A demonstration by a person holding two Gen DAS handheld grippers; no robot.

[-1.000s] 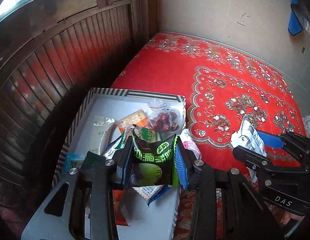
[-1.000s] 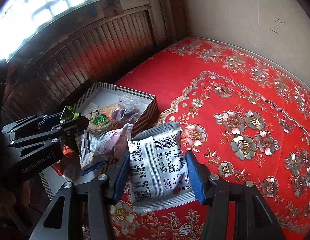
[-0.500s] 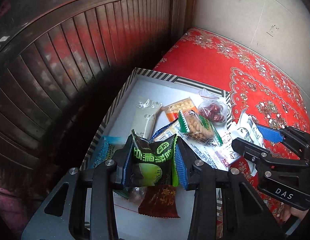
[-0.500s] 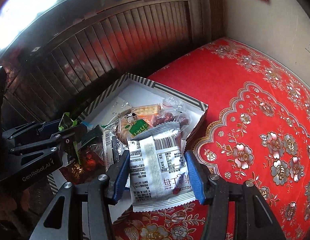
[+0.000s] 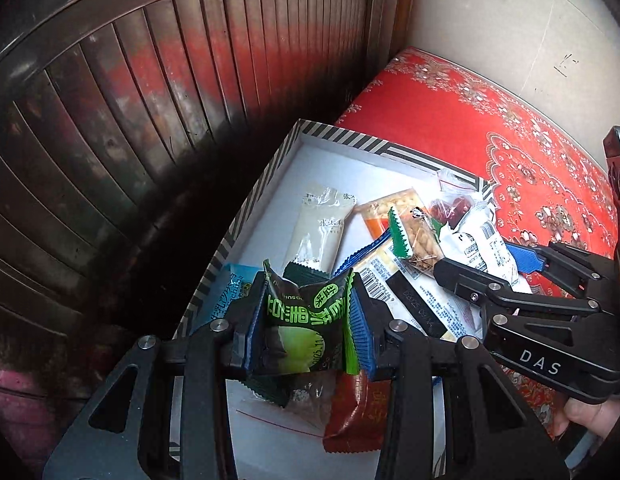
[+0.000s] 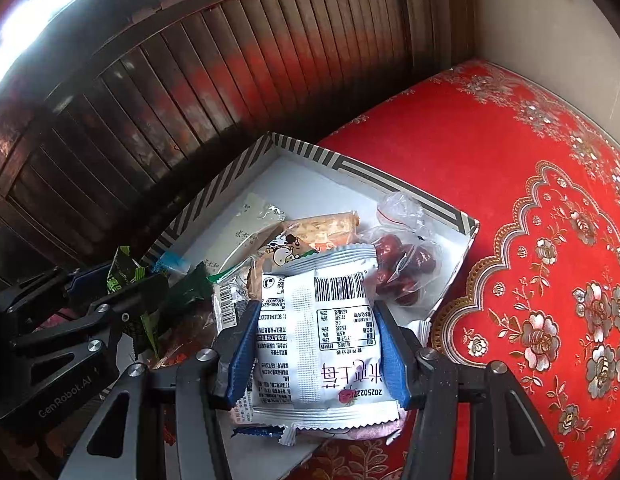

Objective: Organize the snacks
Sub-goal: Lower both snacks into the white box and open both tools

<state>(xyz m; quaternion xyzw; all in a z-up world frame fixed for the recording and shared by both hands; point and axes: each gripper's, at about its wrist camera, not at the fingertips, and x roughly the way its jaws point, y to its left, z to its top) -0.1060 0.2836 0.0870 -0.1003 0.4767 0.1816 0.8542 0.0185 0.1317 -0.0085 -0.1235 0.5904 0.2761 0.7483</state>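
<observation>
Dark wooden slats (image 5: 158, 112) back a red floral cloth (image 6: 530, 208) where our striped box (image 5: 246, 216) sits. Our left gripper (image 5: 308, 336) is clamped on a black-and-green snack packet (image 5: 306, 330), held above the box's near end. Our right gripper (image 6: 314, 344) pinches a white barcoded packet (image 6: 314, 320) over the box's right side. Beyond it, at one o'clock, lies a clear bag of red dates (image 6: 402, 264); at eleven o'clock, a cracker pack (image 6: 322, 226).

A red floral cloth (image 6: 450, 152) covers the surface; a striped-rim box (image 6: 362, 168) sits at its slatted-wall edge.
</observation>
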